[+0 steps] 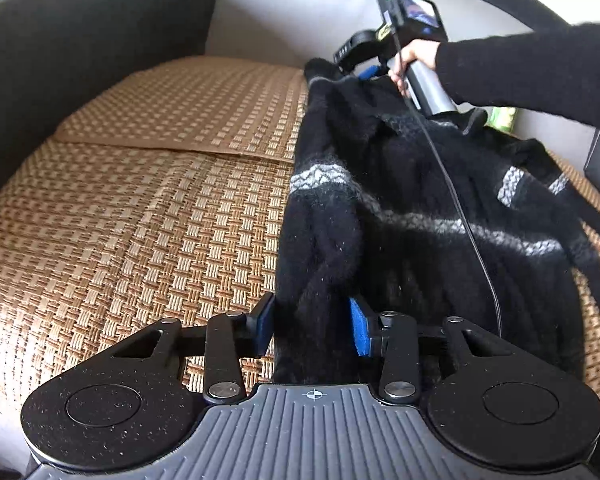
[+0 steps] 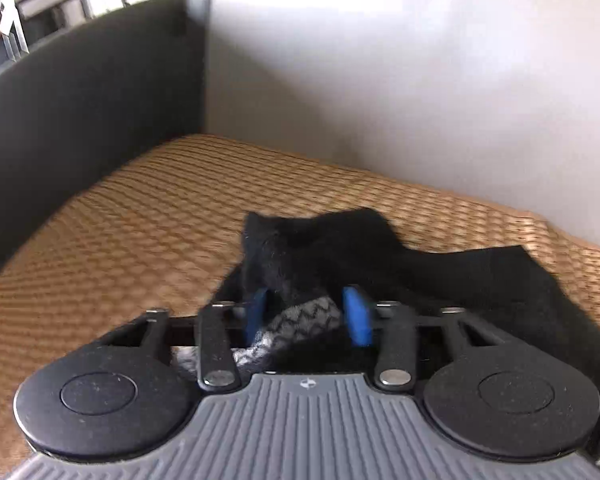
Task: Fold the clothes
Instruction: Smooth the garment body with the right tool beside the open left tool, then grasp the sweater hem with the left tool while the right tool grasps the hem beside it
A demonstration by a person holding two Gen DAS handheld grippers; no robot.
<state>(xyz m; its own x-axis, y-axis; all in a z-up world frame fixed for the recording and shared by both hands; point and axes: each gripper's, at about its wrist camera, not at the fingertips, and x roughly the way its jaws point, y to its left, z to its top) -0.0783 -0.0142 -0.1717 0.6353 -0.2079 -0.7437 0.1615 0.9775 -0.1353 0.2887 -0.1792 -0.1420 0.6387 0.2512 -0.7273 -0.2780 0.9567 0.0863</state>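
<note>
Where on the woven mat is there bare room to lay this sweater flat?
The woven mat is bare from the dark backrest across to the black sweater's left edge, back to the white wall. The right side is crowded: sweater, cable, the person's sleeve.

Count: one black knit sweater (image 1: 400, 208) with grey-white patterned bands; two woven mats (image 1: 140, 208); two handheld grippers (image 1: 312, 330); one hand (image 1: 414, 58).
</note>
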